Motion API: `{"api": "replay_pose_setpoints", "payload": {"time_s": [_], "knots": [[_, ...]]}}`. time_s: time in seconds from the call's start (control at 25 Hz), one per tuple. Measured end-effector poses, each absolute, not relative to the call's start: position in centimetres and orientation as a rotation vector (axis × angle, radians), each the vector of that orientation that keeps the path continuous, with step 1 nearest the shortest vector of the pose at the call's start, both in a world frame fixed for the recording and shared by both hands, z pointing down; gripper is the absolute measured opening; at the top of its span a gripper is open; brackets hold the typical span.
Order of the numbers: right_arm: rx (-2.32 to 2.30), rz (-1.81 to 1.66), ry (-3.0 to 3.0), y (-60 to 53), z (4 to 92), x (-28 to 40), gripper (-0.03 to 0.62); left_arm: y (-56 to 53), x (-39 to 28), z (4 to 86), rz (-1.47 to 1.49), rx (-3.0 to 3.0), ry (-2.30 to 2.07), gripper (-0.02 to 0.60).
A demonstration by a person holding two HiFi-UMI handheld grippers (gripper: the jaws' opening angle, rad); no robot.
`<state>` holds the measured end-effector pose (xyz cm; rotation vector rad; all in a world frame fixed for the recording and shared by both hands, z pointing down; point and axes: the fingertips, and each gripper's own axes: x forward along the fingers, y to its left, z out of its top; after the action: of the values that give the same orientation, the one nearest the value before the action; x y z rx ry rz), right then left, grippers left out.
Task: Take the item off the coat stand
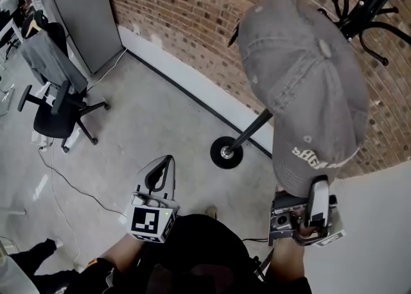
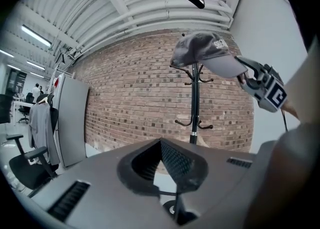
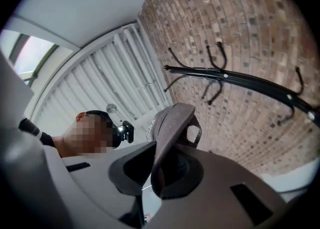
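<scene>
A grey baseball cap (image 1: 302, 87) hangs in the air by the top of the black coat stand (image 1: 253, 129), whose hooks (image 1: 366, 10) show past the cap at the upper right. My right gripper (image 1: 318, 190) is shut on the cap's brim from below. In the right gripper view the brim (image 3: 172, 123) is pinched between the jaws, and the stand's hooks (image 3: 240, 79) lie apart from it. Whether the cap still touches a hook I cannot tell. My left gripper (image 1: 160, 171) is held low at the left, shut and empty. The left gripper view shows the cap (image 2: 202, 53) over the stand (image 2: 194, 108).
The stand's round base (image 1: 226, 153) rests on the concrete floor by the brick wall (image 1: 192, 10). A black office chair with a grey jacket (image 1: 54, 100) stands at the far left beside a grey cabinet (image 1: 83, 10). A cable (image 1: 70, 183) trails over the floor. A white wall (image 1: 379, 235) is at my right.
</scene>
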<state>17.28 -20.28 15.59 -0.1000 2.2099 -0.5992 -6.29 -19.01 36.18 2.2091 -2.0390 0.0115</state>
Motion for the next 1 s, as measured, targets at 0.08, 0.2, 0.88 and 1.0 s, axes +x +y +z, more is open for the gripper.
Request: {"api": "replay_pose_setpoints", "payload": {"time_s": [0.08, 0.2, 0.88, 1.0], "knots": [[-0.146, -0.743, 2.188, -19.9, 19.4, 15.8, 0.031, -18.7, -6.6, 37.0, 0.038, 2.214, -2.004, 0.025], [-0.258, -0.917, 2.194, -18.9, 25.1, 13.5, 0.031, -18.3, -7.2, 37.6, 0.023, 2.238, -1.965, 0.025], [-0.627, -1.139, 2.251, -12.2, 37.1, 11.1, 0.031, -13.3, -4.4, 41.0, 0.098, 2.390, -1.739, 0.025], [-0.633, -1.118, 2.315, -10.0, 37.8, 13.0, 0.031, -10.6, -1.8, 41.2, 0.130, 2.357, -1.761, 0.025]]}}
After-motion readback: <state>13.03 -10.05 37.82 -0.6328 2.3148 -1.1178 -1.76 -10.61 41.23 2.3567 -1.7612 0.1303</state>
